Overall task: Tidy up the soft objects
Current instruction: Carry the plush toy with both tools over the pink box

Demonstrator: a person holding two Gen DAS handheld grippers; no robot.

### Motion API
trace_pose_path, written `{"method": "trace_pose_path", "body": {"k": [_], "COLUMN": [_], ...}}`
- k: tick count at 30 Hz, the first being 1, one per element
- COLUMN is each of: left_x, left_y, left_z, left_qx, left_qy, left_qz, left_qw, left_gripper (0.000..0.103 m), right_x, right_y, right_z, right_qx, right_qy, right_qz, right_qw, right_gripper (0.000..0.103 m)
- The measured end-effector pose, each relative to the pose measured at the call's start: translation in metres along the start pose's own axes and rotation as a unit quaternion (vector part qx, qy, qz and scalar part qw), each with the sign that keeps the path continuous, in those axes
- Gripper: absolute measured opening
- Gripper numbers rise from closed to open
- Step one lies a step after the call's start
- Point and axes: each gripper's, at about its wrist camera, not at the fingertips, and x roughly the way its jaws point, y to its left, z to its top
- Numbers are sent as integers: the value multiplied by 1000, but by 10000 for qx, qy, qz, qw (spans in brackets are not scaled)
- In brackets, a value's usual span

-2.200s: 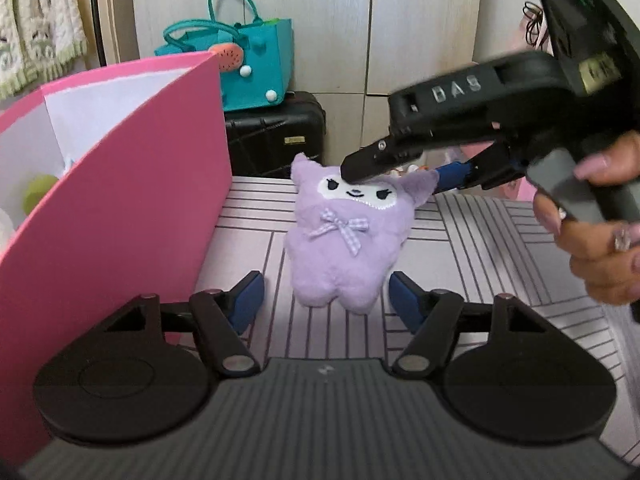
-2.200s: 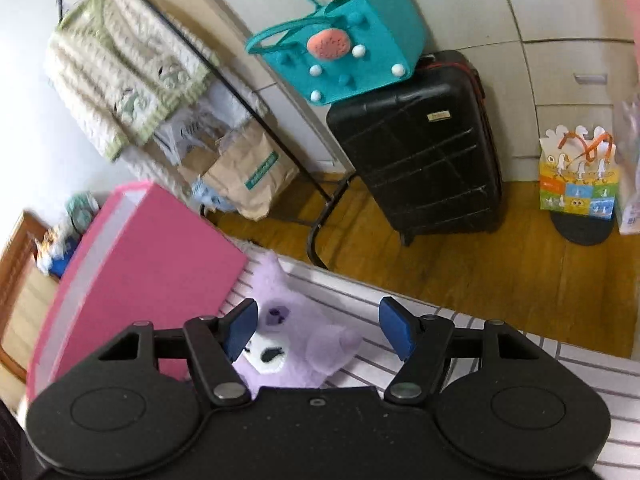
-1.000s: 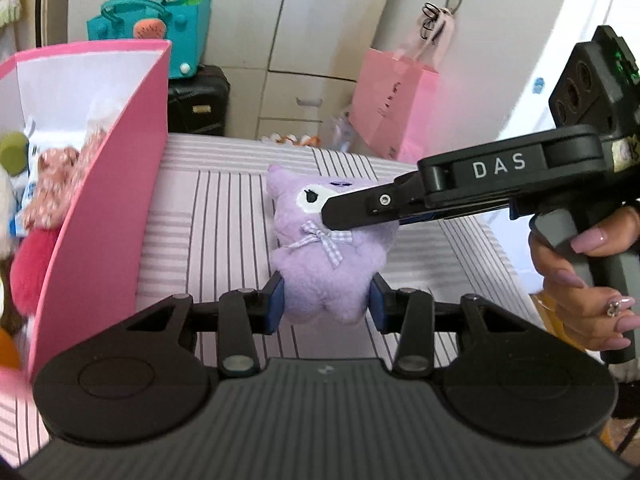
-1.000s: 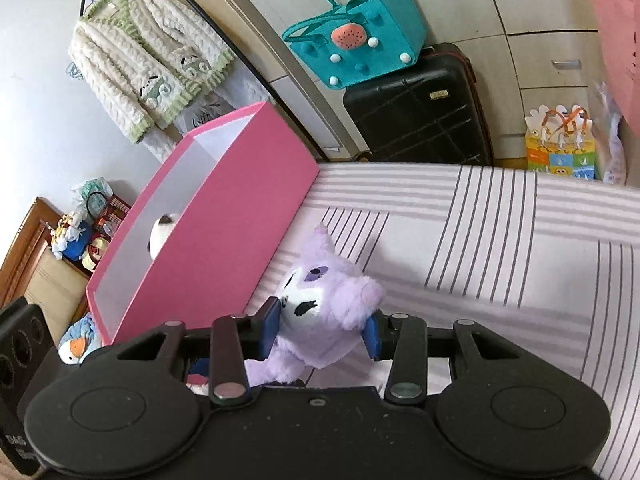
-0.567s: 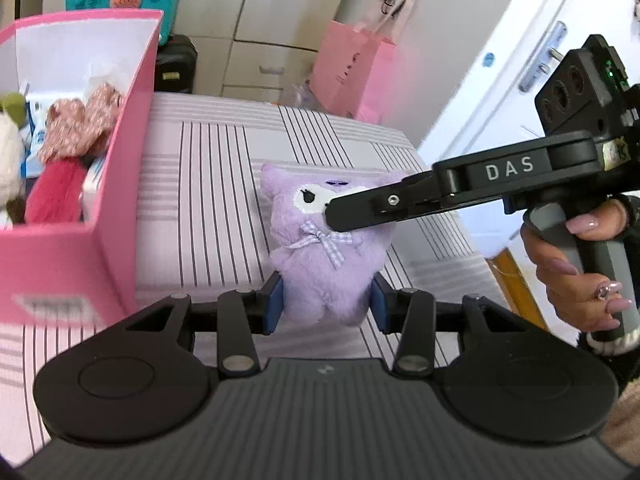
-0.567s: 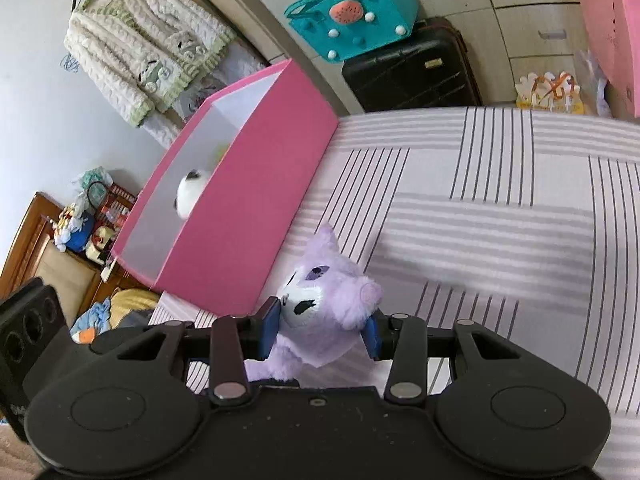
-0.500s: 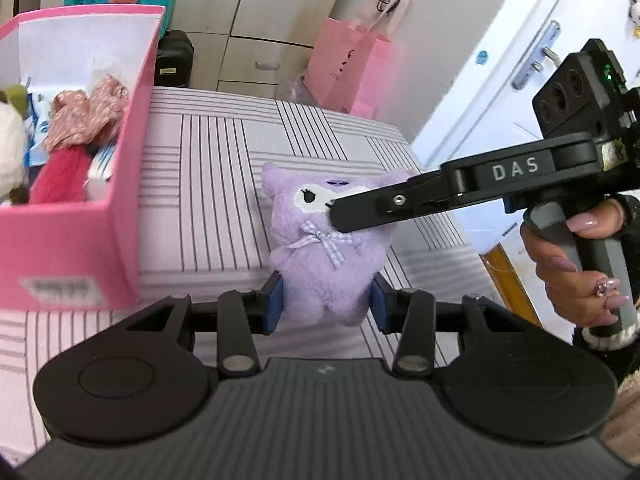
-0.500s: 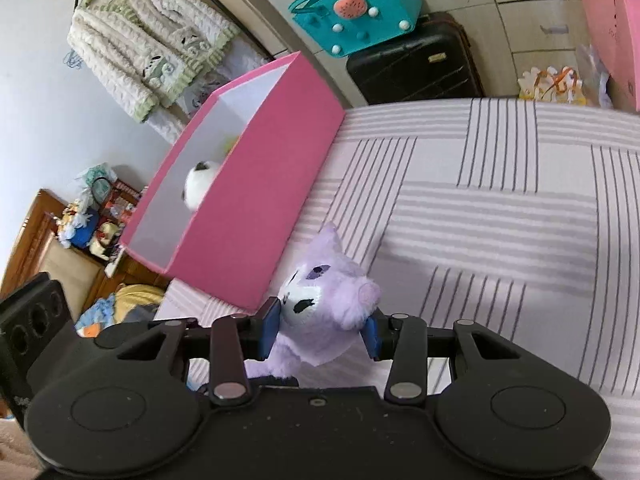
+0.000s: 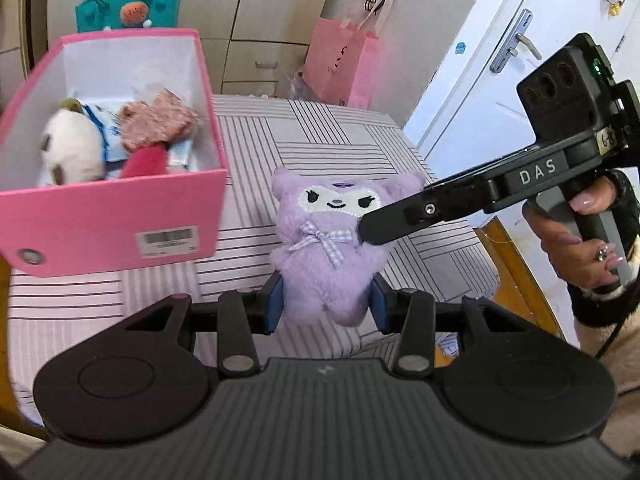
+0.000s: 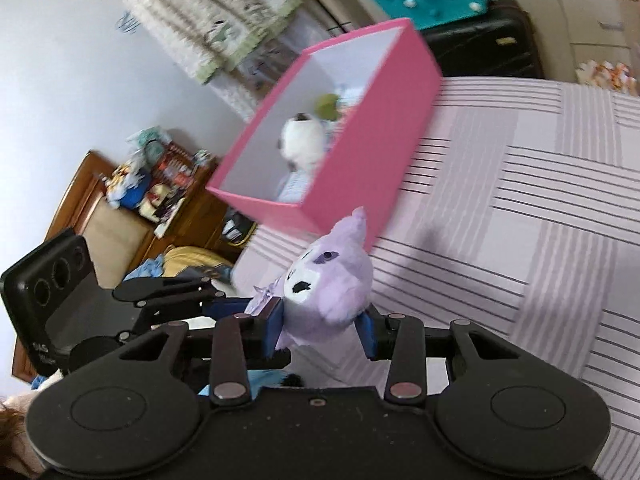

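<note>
A purple plush [image 9: 328, 240] with a white face and a checked bow hangs in the air above the striped bed cover [image 9: 320, 132]. My left gripper [image 9: 326, 306] is shut on its lower body, blue pads pressing both sides. My right gripper [image 10: 320, 330] holds the plush's head [image 10: 328, 284]; its jaws are closing on it, and in the left wrist view its black finger [image 9: 404, 216] crosses the plush's cheek. To the left stands the pink box [image 9: 108, 216], open on top, with a white plush [image 9: 72, 152] and a pink one [image 9: 156, 124] inside.
A teal bag [image 9: 128, 12] and a pink paper bag [image 9: 344, 64] stand by the cupboards behind the bed. A white door [image 9: 500, 60] is at the right. A black suitcase [image 10: 480, 36] and a cluttered wooden shelf [image 10: 120, 208] flank the bed.
Both grippers have lifted the purple plush off the bed cover and carried it back toward the near end of the pink box, whose inside now shows from above.
</note>
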Motion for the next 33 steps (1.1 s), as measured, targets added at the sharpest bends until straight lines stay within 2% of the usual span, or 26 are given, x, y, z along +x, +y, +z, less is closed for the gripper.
{"method": "trace_pose_path", "body": {"k": [8,16,21,28,33], "left_x": [-47,-67,-64,-37,-8], "left_y": [7,29,52,88,116], "left_z": [9,30,49,81,102], "left_qx": [237,315,298,116,-94], "left_qy": [-356,-693,-860,-1122,-1057], "left_qz": [319,518,515,581,681], "left_qw": [9986,9958,9945,9919,9920], "left_gripper": [42,42,42,42,42], "right_x": [5,15,22,44,71], "right_y": [48,74,77,65,43], "right_z": [20,57,82,124,158], "right_qx": [-538,-948,-1096,-1326,-1509], "right_qy": [-126,-300,-426,-765,-768], "right_qz": [177,216,206,53,85], "right_qw": [9983,9948,9929,9882,9855], "right_gripper": [43,43,43,43,43]}}
